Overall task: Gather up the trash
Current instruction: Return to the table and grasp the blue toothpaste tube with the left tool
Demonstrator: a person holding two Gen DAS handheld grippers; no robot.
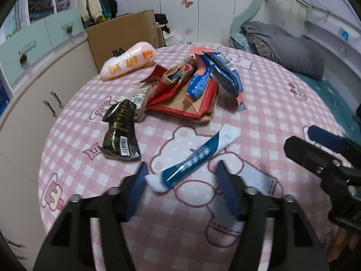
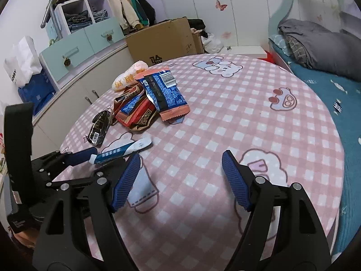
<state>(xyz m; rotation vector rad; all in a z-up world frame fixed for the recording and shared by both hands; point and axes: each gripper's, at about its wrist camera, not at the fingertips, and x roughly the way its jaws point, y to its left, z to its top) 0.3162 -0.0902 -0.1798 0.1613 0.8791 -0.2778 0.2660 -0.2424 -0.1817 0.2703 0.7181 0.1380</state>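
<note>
Two claws over a round surface (image 2: 225, 117) with a pink checked cloth. Left claw (image 1: 180, 176) has its pads apart, straddling the near end of a blue-and-white wrapper (image 1: 194, 158); pads not yet pressing on it, gap visible on both sides. Wrapper lies flat and diagonal, alone, closest to the near edge, so probably the first pick. Right claw (image 2: 180, 174) wide apart, nothing between its pads, hovering above bare cloth just right of the same wrapper (image 2: 123, 150); looks like it is waiting or lining up for the next piece.

Rest of the trash is bunched mid-surface, left of centre: a black-and-gold wrapper (image 1: 120, 133) lying by itself, then a pile with a red flattened packet (image 1: 191, 106) at the bottom, and a blue snack packet (image 2: 163, 90) with salmon edges on top. A white-and-orange plastic bag roll (image 1: 128, 63) sits at the far edge, near a cardboard box (image 2: 162, 38) on the floor behind. No bin visible in either view, so drop-off spot cannot be told.

Judgement: task barely begun; pinching thin film flat on cloth risks grabbing the cloth too.
</note>
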